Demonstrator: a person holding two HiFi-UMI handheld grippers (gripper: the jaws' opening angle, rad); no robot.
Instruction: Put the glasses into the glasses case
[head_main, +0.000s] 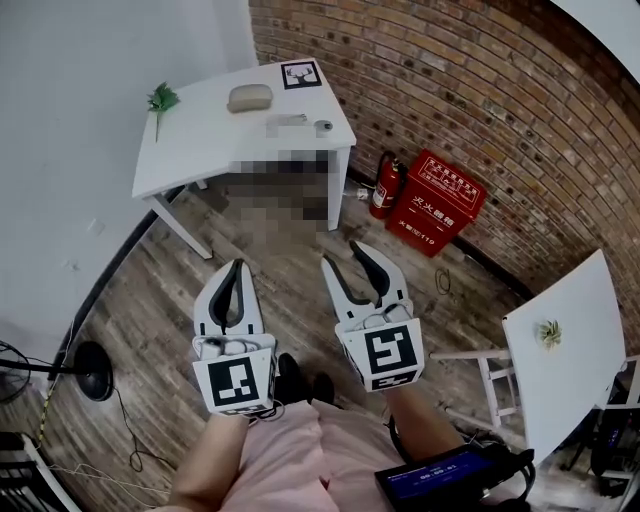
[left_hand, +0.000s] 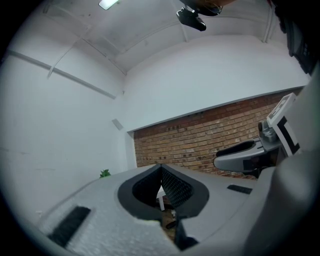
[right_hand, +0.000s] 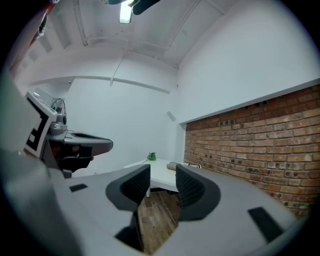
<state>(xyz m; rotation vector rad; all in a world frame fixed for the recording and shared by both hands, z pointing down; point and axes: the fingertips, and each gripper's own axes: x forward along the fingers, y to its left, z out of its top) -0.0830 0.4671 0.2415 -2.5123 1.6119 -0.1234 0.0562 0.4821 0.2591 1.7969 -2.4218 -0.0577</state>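
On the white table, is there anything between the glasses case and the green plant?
No. In the head view the stretch of white table between the glasses case and green plant is bare.

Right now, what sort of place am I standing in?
Probably an indoor workroom or lab: a bare brick wall, a white table on a wooden floor, and a red fire extinguisher by the wall.

A white table carries a green sprig at its left edge, a beige glasses case near the middle of its far edge, a square marker card at the far right corner, and by the right edge a faint pale thing, too blurred to name, beside a small white ring.
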